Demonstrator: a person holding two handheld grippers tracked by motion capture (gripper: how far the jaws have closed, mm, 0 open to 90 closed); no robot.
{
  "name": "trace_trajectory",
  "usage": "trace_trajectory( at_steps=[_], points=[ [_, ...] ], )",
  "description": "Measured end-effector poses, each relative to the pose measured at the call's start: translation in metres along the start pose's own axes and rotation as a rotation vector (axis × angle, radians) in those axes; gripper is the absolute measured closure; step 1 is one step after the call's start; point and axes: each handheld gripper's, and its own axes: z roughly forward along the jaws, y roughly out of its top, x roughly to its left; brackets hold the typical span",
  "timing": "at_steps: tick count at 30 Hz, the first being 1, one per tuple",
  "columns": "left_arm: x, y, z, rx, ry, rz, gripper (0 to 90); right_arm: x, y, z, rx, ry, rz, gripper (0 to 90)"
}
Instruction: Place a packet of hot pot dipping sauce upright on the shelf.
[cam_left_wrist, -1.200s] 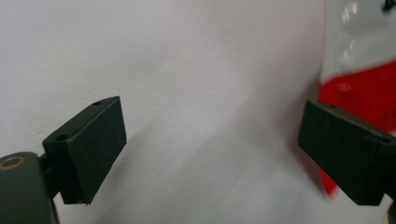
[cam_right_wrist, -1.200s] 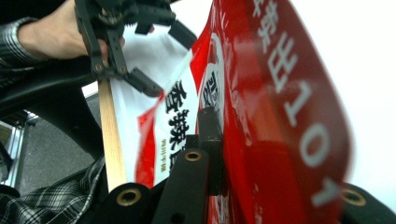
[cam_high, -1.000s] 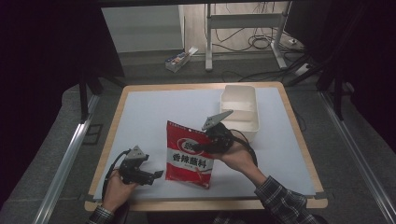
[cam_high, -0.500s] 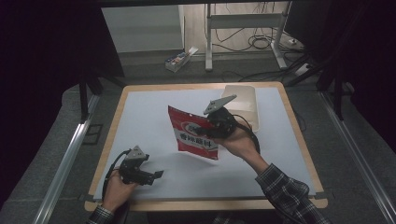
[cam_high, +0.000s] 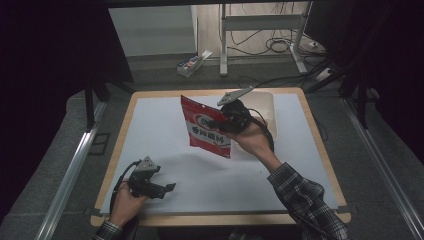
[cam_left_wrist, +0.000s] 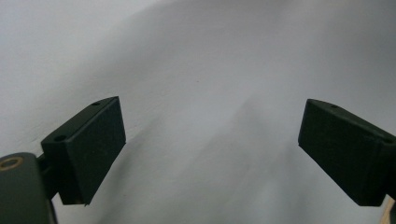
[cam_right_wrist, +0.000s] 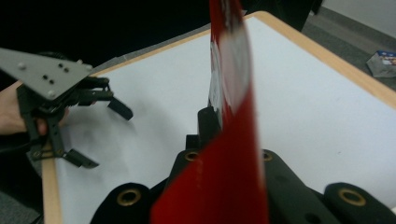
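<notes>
High view: the right gripper (cam_high: 220, 121) pinches a red bag (cam_high: 206, 127) and holds it in the air above the table (cam_high: 165, 125).

The bag hangs tilted over the far middle of the white tabletop, its printed face toward the camera, just left of a pale tub (cam_high: 267, 107) that stands at the table's far right. In the right gripper view the bag (cam_right_wrist: 231, 140) stands edge-on, clamped between the jaws, which are pressed tight on its thin edge. The left gripper (cam_high: 167, 189) lies low at the near left corner, held in the person's left hand (cam_high: 125, 202), well apart from the bag; its jaws stand spread with nothing but bare tabletop (cam_left_wrist: 201, 70) between them in the left gripper view.
</notes>
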Motion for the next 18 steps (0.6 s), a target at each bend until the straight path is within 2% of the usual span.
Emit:
trace_trajectory(
  at_steps=[5,18],
  points=[
    [0.0,0.0,0.0,0.0,-0.004,0.0,7.4,-0.009,0.01,0.002,-0.011,-0.025,0.0,89.1],
    [-0.001,0.0,0.002,0.005,-0.01,0.003,5.3,-0.039,0.025,0.003,-0.048,-0.076,0.039,89.1]
  ],
)
